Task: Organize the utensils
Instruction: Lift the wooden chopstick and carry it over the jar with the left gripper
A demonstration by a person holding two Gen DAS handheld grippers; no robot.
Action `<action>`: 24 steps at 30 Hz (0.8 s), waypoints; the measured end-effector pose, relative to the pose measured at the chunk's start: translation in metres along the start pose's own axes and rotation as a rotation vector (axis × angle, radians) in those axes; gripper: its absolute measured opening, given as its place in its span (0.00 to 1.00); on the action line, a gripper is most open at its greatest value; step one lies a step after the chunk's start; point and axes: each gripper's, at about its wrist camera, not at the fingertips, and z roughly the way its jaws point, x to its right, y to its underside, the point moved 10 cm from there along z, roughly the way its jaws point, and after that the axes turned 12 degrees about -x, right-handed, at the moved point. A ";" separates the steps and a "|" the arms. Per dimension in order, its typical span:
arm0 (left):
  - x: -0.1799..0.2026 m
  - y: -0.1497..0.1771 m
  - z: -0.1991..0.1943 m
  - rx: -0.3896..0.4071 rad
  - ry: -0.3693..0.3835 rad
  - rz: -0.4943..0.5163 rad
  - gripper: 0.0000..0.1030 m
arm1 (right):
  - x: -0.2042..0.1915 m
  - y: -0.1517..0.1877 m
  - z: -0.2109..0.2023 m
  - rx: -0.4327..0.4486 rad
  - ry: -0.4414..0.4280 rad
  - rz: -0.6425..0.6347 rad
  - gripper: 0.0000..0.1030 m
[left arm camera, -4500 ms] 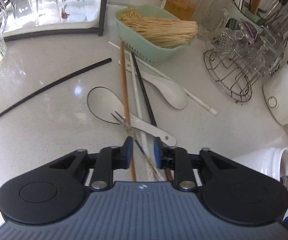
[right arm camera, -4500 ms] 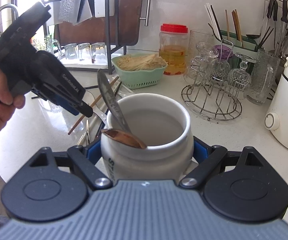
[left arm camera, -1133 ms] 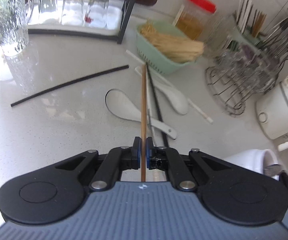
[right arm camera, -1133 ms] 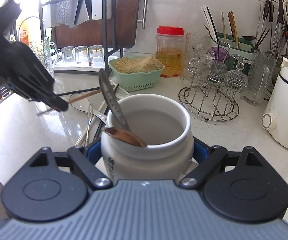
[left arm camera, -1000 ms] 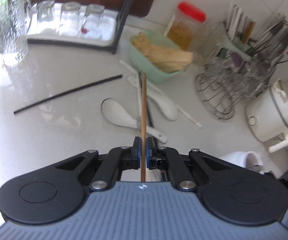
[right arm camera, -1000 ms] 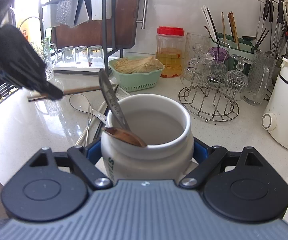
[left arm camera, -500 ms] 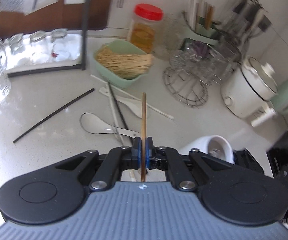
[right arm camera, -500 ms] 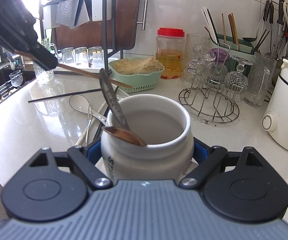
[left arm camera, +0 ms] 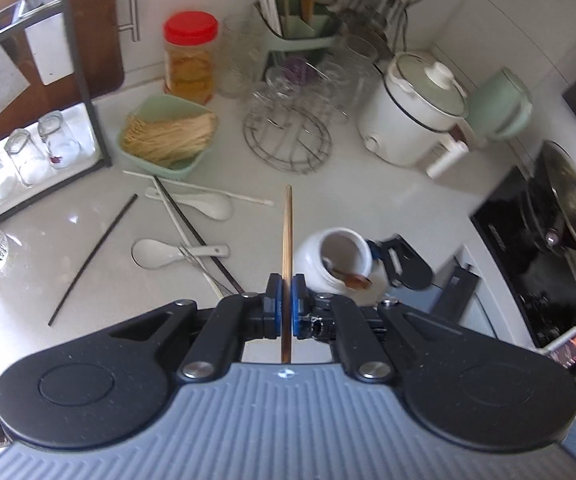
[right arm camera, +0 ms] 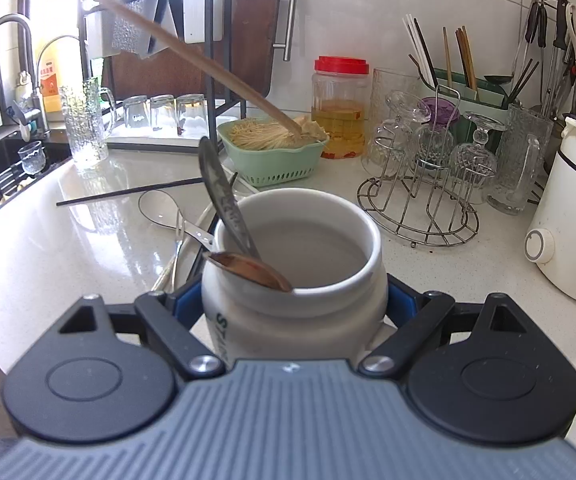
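just changed: the left gripper (left arm camera: 284, 300) has come up high off the counter (left arm camera: 367, 196) with a wooden chopstick (left arm camera: 287, 240). A second ago it hung low over the spoons, now it looks down on the white jar (left arm camera: 335, 264). My guess is the pickup's done and the drop into the jar is next.

black chopstick (left arm camera: 92, 256): lies far left of the jar, flat on the counter.

white spoons (left arm camera: 156, 252): left of the jar in a loose pile with a fork and more chopsticks. Plenty left to sort, I'd say.

left gripper: jaws pinched tight on the wooden chopstick near its back end. The long end sticks out forward, just left of the jar and above it.

jar: stands near the counter's front edge, with two spoons (right arm camera: 244, 264) already leaning inside.

right gripper (right arm camera: 293, 304): jaws spread wide and clamped on the jar's sides, holding it steady.
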 end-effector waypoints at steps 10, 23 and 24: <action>0.029 0.003 -0.019 -0.196 0.071 0.029 0.05 | 0.000 0.000 0.000 0.001 0.006 0.007 0.89; 0.040 -0.012 0.014 -0.343 0.077 0.006 0.05 | 0.000 0.000 0.000 0.012 0.012 0.013 0.89; 0.040 -0.015 0.020 -0.353 0.065 0.005 0.05 | 0.000 0.000 0.000 0.012 0.013 0.013 0.89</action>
